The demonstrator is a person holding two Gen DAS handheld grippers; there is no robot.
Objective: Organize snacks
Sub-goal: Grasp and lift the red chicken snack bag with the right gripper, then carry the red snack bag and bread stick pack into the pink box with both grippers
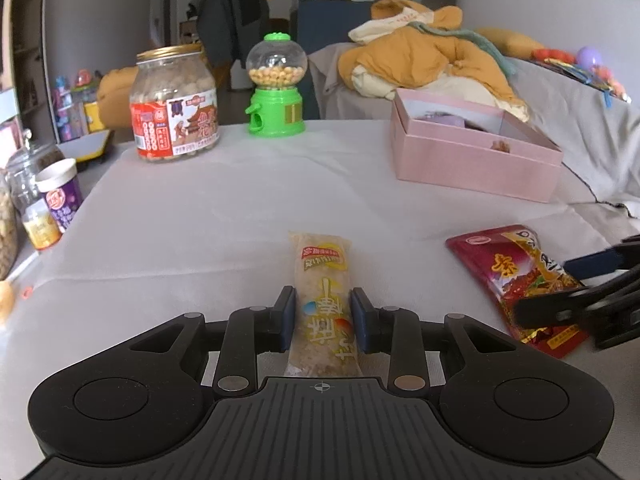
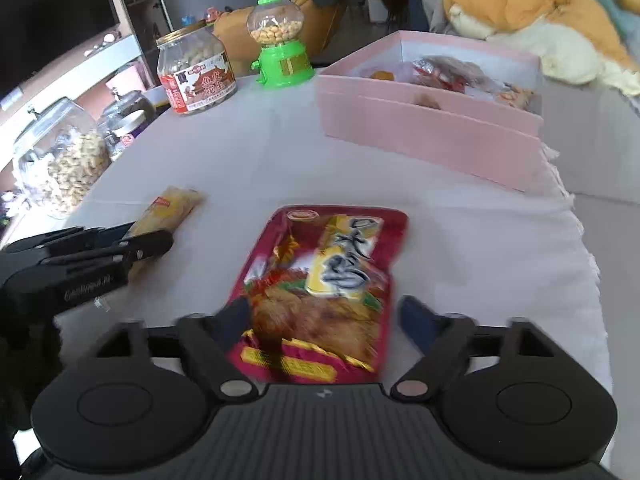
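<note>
The left tool (image 1: 323, 316) is clamped on a long yellow snack stick packet (image 1: 323, 300), its blue pads pressing both sides of the wrapper; the packet points away along the white-covered bench (image 1: 240, 208). Just to its right, the right tool (image 2: 324, 320) stands with its jaws wide apart, straddling the near end of a red snack pouch (image 2: 324, 292) that lies flat on the bench; neither pad presses on the pouch. Farther back on the right sits an open pink box (image 2: 432, 136) holding several wrapped snacks. At the far edge of the bench stand a green candy dispenser (image 1: 276, 88) with yellow pellets in its globe and, to its left, a clear peanut jar (image 1: 174, 104) with a gold lid and red label. Glass jars (image 2: 60, 168) of nuts sit off the left edge.
</note>
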